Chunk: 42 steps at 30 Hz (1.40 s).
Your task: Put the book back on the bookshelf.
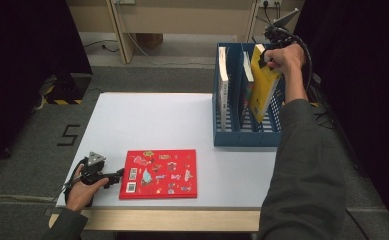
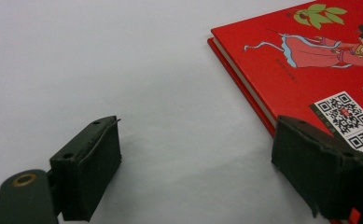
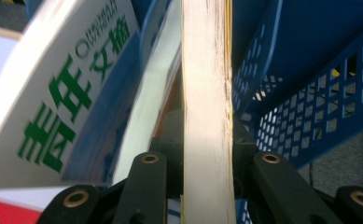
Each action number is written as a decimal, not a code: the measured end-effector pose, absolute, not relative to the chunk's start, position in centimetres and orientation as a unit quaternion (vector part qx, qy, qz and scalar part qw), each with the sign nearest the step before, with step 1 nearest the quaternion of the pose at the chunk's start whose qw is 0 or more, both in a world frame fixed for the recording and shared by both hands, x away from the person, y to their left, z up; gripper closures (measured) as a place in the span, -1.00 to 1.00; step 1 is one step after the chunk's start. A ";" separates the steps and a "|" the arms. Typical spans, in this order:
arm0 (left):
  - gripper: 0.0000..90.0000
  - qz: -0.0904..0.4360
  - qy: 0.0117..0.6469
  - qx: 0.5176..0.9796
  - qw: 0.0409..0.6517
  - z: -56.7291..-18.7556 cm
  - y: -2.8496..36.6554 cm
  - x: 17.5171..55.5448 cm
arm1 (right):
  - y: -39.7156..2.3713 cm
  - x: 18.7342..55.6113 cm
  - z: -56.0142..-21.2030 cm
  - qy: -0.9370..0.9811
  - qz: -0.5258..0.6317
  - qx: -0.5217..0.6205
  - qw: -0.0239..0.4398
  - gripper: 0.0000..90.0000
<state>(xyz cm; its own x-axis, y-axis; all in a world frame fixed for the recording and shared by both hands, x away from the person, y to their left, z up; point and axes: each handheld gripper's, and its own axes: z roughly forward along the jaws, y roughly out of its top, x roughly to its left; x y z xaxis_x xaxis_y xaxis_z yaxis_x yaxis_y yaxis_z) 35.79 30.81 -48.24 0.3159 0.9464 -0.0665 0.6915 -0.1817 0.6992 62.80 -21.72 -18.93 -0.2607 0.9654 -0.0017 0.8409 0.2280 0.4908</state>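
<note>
My right gripper (image 1: 268, 62) has its jaws pinched on a yellow book (image 1: 261, 85), held tilted w/ its lower end inside the rightmost slot of the blue file rack (image 1: 247, 137) at the far right of the surface (image 1: 147, 120); a white book (image 1: 223, 90) w/ green lettering stands in the left slot. My left gripper (image 1: 113, 177) rests near the front left edge, jaws spread & holding nothing, one jaw just over the corner of the red book (image 1: 159, 173) lying flat there.
</note>
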 end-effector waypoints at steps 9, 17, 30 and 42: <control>-0.68 0.196 0.551 0.743 0.325 -48.2 30.8 35.8 | -21.3 63.8 -19.9 0.756 0.216 0.600 0.148 0.65; -0.68 0.196 0.551 0.743 0.325 -48.2 30.8 35.8 | -21.4 64.6 -21.5 0.750 0.217 0.608 0.145 0.65; -0.68 0.195 0.551 0.744 0.325 -48.2 30.8 35.8 | -22.3 65.0 -24.3 0.733 0.241 0.623 0.126 0.64; -0.68 0.195 0.550 0.744 0.325 -48.2 30.8 35.8 | -22.1 65.4 -26.1 0.738 0.237 0.620 0.125 0.63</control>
<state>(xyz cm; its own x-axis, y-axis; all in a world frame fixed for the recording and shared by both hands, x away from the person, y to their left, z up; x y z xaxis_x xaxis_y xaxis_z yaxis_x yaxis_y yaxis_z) 35.79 30.83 -48.24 0.3178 0.9458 -0.0672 0.6919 -0.1828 0.6985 65.37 -22.06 -26.13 -0.2009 0.9734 0.1098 0.8546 0.1194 0.5054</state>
